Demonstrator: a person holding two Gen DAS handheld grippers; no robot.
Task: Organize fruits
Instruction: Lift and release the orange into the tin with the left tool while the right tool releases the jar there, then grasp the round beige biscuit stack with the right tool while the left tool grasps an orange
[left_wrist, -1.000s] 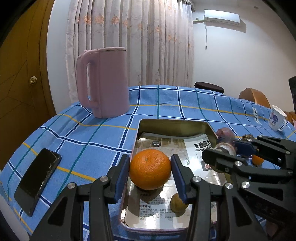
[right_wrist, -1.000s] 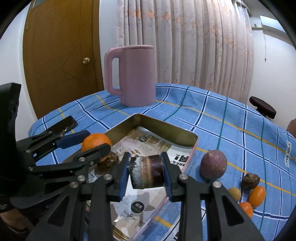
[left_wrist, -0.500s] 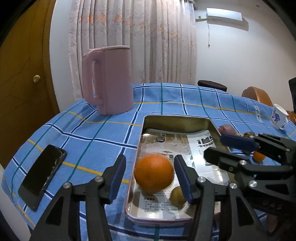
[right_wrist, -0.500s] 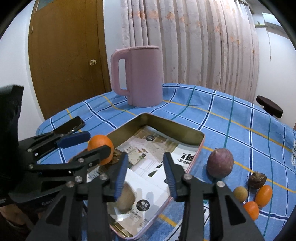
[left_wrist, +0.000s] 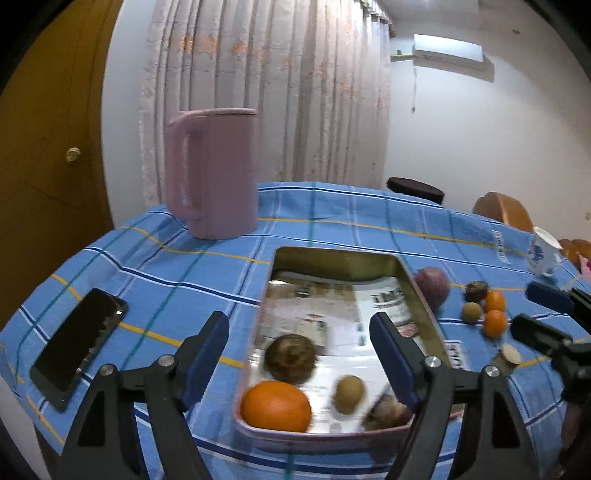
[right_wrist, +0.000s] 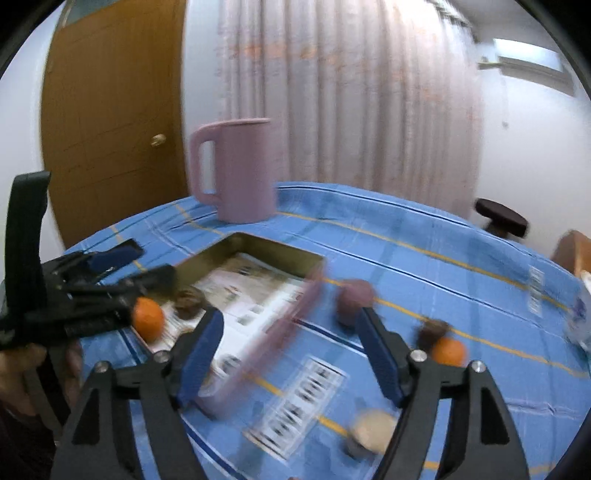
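A metal tray (left_wrist: 417, 291) lined with printed paper sits on the blue checked tablecloth. In its near end lie an orange (left_wrist: 275, 406), a brown round fruit (left_wrist: 291, 357), a small yellow-brown fruit (left_wrist: 348, 393) and a blurred brownish piece (left_wrist: 388, 411). My left gripper (left_wrist: 299, 354) is open and empty above the tray's near end. My right gripper (right_wrist: 288, 350) is open and empty, right of the tray (right_wrist: 280, 325). A purple fruit (right_wrist: 354, 299), a dark fruit (right_wrist: 432, 330) and a small orange fruit (right_wrist: 448, 350) lie on the cloth.
A pink jug (left_wrist: 212, 171) stands behind the tray. A black phone (left_wrist: 79, 339) lies at the left. A white cup (left_wrist: 545, 251) is at the far right. More small fruits (left_wrist: 493, 323) lie right of the tray. A pale round object (right_wrist: 373, 428) lies near the right gripper.
Both grippers opened and let go: the orange and the brownish piece now lie in the tray. Both grippers pulled back; the right one swung right toward the loose fruits.
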